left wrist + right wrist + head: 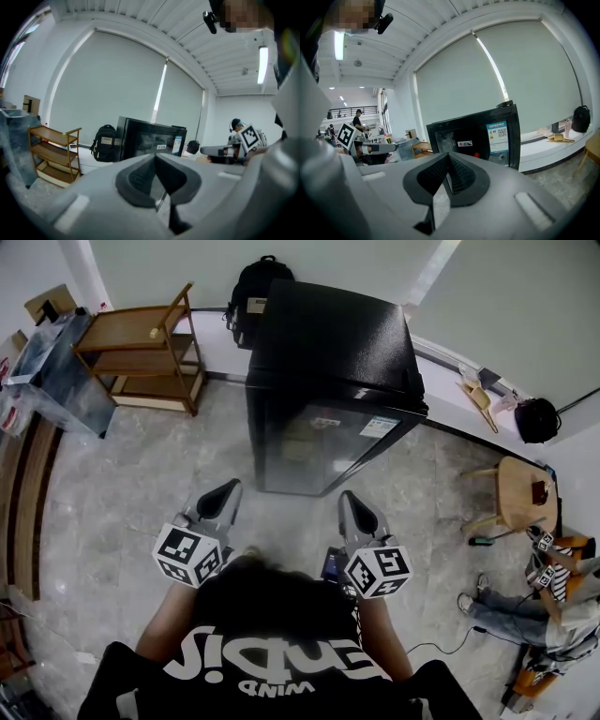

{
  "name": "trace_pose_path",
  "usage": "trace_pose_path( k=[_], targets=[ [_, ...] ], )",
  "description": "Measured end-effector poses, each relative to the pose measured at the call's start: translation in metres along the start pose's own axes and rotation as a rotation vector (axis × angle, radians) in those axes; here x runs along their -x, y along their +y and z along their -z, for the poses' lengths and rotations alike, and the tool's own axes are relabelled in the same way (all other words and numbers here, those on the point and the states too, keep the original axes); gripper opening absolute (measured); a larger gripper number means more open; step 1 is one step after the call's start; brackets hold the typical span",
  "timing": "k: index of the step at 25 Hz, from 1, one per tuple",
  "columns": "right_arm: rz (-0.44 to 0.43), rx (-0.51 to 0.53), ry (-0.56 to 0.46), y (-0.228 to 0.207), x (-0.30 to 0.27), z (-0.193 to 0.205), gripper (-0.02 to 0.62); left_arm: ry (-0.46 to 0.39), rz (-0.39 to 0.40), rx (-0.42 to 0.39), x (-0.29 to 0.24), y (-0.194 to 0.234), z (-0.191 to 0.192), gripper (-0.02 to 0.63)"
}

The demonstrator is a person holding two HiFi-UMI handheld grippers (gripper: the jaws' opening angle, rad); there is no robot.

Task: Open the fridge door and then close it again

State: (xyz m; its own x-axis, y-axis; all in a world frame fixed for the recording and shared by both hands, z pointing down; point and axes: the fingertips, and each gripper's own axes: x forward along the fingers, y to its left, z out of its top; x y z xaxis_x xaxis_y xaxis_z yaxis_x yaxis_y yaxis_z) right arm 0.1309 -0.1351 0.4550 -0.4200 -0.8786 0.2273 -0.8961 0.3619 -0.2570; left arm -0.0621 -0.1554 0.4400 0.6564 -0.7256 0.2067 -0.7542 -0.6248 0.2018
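Your left claw [225, 491] and right claw [352, 502] sit side by side at waist height, both pointing ahead at the fridge [328, 352]. Each claw is closed tip to tip with nothing between the pads.

Bare grey stone floor [141, 484] lies between you and the fridge, with nothing standing in that stretch. You have wide room to the left as far as a long wooden bench [23, 512] at the picture's edge. To the right the room is tighter: a small round wooden desk [514, 479] stands there, and a seated person [553, 610] is near it.

The fridge stands apart from both claws, upright with its long axis vertical. Its dark glass door [314, 446] is shut and faces you squarely. High on the door, to your right, is a blue-and-white label [497, 133] with a square code. Left of it is a small white sticker [464, 144] with red marks. The print on both is too small to read.

Beyond the fridge, a black backpack [255, 296] rests on a low white ledge [441, 381] by the wall. A wooden shelf [141, 352] stands at far left.
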Motion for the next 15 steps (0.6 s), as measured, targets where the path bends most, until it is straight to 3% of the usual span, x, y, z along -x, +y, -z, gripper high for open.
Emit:
trace_pose_path(
  k=[15],
  targets=[
    [-0.06,0.041,-0.011,0.02,0.004,0.005,-0.003,-0.025,-0.034,-0.005,0.004,0.005,0.001,0.0]
  ],
)
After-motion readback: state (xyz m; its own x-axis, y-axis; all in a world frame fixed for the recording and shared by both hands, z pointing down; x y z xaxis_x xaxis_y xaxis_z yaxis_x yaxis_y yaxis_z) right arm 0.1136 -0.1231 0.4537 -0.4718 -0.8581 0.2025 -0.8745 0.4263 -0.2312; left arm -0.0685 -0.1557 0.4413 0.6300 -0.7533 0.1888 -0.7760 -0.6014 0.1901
